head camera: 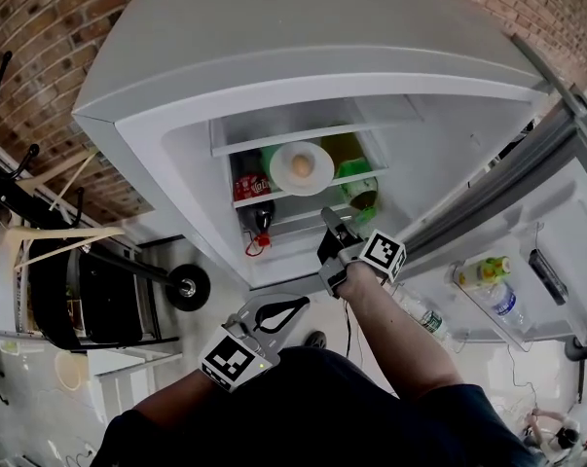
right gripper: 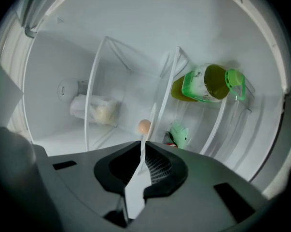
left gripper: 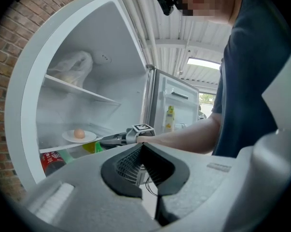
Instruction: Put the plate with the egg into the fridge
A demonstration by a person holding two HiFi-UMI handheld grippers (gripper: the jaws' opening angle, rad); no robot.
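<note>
A white plate [head camera: 279,169] with a brown egg [head camera: 301,166] on it rests on a glass shelf inside the open fridge [head camera: 176,115]. My right gripper [head camera: 328,218] reaches into the fridge at the plate's near rim. In the right gripper view the plate [right gripper: 135,187] runs edge-on between the jaws, which are shut on it, and the egg [right gripper: 144,126] shows just beyond. From the left gripper view, the plate [left gripper: 90,137] and egg [left gripper: 79,133] lie flat on the shelf. My left gripper [head camera: 298,306] hangs back outside the fridge, shut and empty.
A green-lidded jug [right gripper: 208,83] lies on the shelf beside the plate, and a red cola bottle [head camera: 249,185] sits below. A bag [left gripper: 73,66] rests on the shelf above. The open door [head camera: 527,261] on the right holds bottles [head camera: 490,270]. A brick wall [head camera: 40,27] stands to the left.
</note>
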